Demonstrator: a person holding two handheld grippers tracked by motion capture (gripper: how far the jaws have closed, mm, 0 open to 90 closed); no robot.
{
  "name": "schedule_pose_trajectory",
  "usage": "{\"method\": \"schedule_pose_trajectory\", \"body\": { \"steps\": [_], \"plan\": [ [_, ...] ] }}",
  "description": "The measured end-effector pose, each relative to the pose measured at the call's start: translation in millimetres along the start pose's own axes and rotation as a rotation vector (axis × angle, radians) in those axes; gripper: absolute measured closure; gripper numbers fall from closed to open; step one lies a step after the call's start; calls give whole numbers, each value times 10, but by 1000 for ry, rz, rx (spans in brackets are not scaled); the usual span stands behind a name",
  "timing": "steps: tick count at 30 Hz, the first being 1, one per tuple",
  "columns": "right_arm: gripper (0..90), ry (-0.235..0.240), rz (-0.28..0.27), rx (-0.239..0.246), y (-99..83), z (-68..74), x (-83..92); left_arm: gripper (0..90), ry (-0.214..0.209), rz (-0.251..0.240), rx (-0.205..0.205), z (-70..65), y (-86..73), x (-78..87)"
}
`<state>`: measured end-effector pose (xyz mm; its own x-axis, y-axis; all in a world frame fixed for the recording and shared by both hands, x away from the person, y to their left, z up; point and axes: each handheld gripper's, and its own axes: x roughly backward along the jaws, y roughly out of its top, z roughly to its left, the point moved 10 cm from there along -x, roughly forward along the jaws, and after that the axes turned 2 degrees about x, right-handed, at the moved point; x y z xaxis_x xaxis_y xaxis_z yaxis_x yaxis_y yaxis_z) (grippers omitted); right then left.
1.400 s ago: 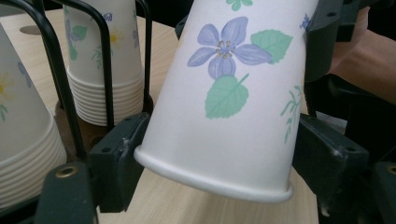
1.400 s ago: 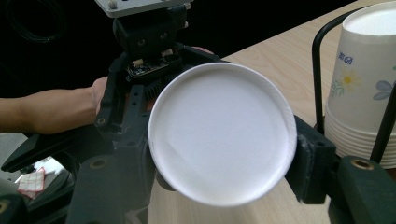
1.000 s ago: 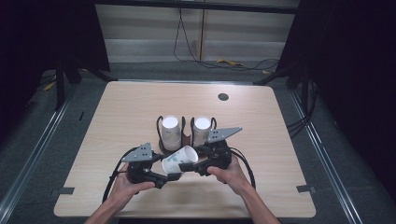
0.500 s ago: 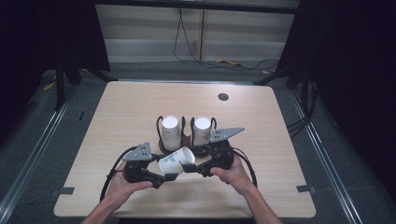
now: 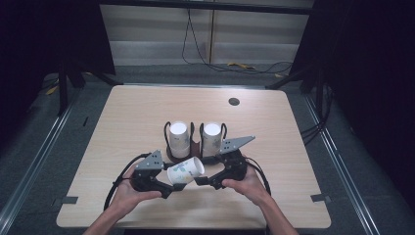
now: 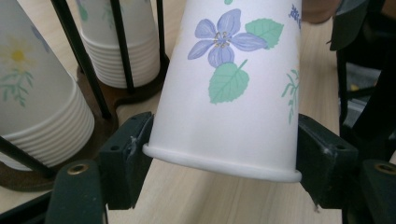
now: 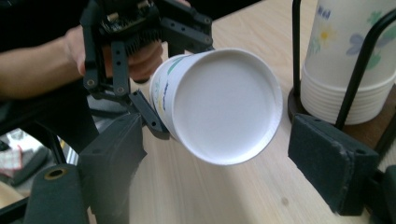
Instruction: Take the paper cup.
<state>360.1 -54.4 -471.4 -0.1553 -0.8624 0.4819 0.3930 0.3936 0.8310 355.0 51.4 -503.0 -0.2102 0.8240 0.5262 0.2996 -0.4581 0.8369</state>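
A white paper cup (image 5: 186, 170) printed with a purple flower and green leaves (image 6: 229, 88) lies tilted above the table's near middle. My left gripper (image 5: 173, 180) is shut on it just above the rolled rim, a pad pressing each side (image 6: 224, 163). My right gripper (image 5: 201, 177) faces the cup's closed base (image 7: 224, 105). Its jaws have just been opening and now stand wide on either side of the base, with gaps on both sides (image 7: 224, 149). In the right gripper view, the left gripper (image 7: 135, 42) and the hand holding it are behind the cup.
A dark wooden rack (image 5: 195, 152) with black wire loops stands just beyond the grippers. It holds two upside-down stacks of paper cups (image 5: 179, 137) (image 5: 211, 137). A small dark round disc (image 5: 234, 101) sits far back on the light wooden table (image 5: 293, 196).
The right gripper's jaws have spread away from the cup's base. The cup stays in the left gripper, and both hands have kept their places.
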Motion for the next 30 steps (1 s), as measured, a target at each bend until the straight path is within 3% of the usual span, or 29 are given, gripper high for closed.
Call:
{"method": "schedule_pose_trajectory", "body": {
  "steps": [4,9,15,19,20,22,30],
  "plan": [
    [186,-14,49,16,-86,3,-16,270,5,33,-14,-5,-54,-17],
    [202,-14,101,39,-153,9,-31,272,3,61,6,28,-68,-20],
    [205,-10,133,59,-123,-19,-14,274,2,94,-16,31,-77,-21],
    [218,-3,186,73,-174,-18,-57,273,2,140,-28,15,-150,-40],
    [215,1,226,87,-232,1,-100,273,-1,139,-28,0,-159,-51],
    [215,5,238,98,-253,7,-121,274,-8,167,-51,-13,-194,-54],
    [219,-1,344,140,-300,-26,-179,272,-3,176,-78,-24,-188,-101]
  ]
}}
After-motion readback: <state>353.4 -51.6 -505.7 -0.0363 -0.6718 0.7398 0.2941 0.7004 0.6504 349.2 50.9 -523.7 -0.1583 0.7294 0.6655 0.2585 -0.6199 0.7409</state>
